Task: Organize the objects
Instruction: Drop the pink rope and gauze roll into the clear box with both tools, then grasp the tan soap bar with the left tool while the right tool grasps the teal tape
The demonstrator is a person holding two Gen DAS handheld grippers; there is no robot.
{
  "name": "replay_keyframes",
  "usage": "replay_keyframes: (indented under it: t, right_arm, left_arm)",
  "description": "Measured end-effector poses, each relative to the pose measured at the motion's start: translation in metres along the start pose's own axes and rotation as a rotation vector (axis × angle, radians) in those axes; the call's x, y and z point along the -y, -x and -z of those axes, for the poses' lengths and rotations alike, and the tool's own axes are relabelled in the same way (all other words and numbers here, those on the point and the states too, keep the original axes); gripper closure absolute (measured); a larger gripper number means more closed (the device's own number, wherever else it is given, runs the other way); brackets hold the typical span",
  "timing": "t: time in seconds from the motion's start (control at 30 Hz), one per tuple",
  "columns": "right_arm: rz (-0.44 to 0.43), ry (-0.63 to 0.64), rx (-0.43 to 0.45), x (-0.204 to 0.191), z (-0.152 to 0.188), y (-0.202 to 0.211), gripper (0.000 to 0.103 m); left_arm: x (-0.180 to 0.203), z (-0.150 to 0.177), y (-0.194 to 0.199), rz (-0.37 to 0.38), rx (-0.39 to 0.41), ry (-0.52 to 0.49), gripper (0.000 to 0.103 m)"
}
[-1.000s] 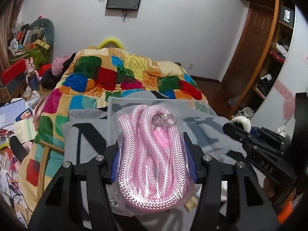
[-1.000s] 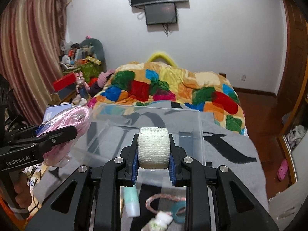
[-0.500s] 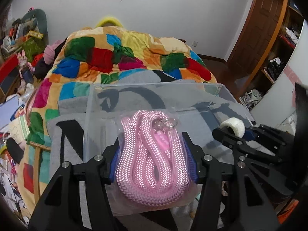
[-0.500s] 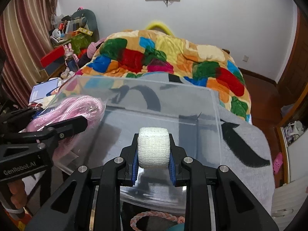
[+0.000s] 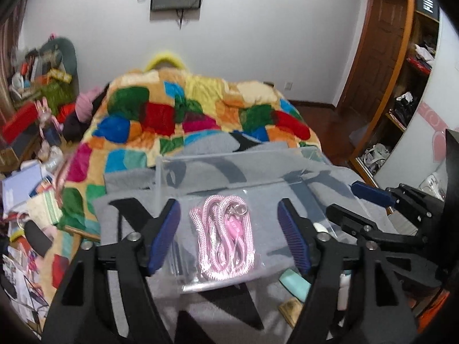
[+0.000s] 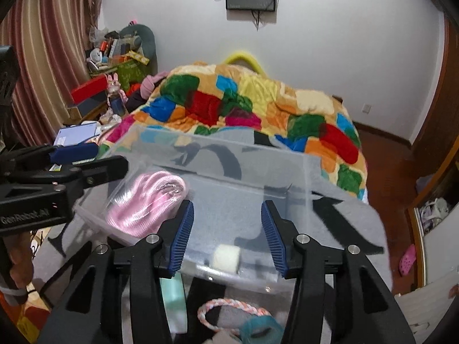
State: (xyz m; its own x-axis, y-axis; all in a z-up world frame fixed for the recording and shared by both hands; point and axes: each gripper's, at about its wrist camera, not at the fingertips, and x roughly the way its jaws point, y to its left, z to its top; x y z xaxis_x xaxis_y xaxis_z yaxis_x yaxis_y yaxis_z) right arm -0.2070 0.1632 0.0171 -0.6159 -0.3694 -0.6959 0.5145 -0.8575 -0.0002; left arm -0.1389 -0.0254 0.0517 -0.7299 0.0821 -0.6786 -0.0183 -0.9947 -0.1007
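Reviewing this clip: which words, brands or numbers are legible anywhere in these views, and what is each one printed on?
"GenRobot.AI": white lettering on the black body of the left tool, seen in the right wrist view.
White letters on a black box on the top wardrobe shelf: blurred, not readable.
Print on the pink tag of the bagged pink rope in the clear bin: too small to read.
Bedside boxes and papers: too blurred.

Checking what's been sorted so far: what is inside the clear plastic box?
Inside the clear plastic box lie a bagged pink rope and a white gauze roll. Gripper fingers cover parts of the near floor, so anything there cannot be seen.
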Motion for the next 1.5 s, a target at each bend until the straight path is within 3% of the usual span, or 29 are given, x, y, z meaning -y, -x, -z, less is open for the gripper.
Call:
replay_keyframes:
  t: [0.1, 0.4, 0.57, 0.67, 0.83, 1.1, 1.27, 1.4, 1.47, 1.5]
  right_arm:
    - [0.009, 0.012, 0.031, 0.002, 0.009, 0.019, 0.049]
    - [0.014, -0.029, 0.040, 0.022, 0.058, 0.052, 0.048]
    - [0.009, -0.041, 0.012, 0.031, 0.089, 0.055, 0.047]
    - [-0.001, -0.061, -0.002, 0.035, 0.104, 0.053, 0.048]
    - [-0.007, -0.110, -0.031, 0.045, 0.112, 0.038, 0.048]
    - [-0.038, -0.177, -0.078, 0.051, 0.105, 0.006, 0.048]
    - [-0.054, -0.204, -0.091, 0.061, 0.113, 0.007, 0.050]
    - [-0.048, -0.194, -0.103, 0.065, 0.116, 0.007, 0.055]
    - [-0.061, -0.195, -0.117, 0.063, 0.117, 0.002, 0.059]
    - [-0.066, -0.194, -0.121, 0.062, 0.117, 0.001, 0.065]
  left_arm:
    - [0.006, 0.010, 0.013, 0.000, 0.020, -0.023, 0.016]
    - [0.029, 0.061, 0.017, 0.032, -0.034, -0.077, 0.015]
    - [0.041, 0.089, 0.003, 0.106, -0.115, -0.076, 0.015]
    - [0.051, 0.102, -0.010, 0.112, -0.152, -0.082, 0.016]
    - [0.063, 0.115, -0.030, 0.096, -0.206, -0.095, 0.033]
    - [0.056, 0.123, -0.028, 0.090, -0.192, -0.116, 0.038]
    - [0.044, 0.127, -0.022, 0.077, -0.189, -0.122, 0.038]
    - [0.046, 0.126, -0.024, 0.092, -0.192, -0.119, 0.038]
    - [0.052, 0.124, -0.027, 0.095, -0.186, -0.137, 0.042]
    - [0.056, 0.123, -0.030, 0.092, -0.183, -0.146, 0.049]
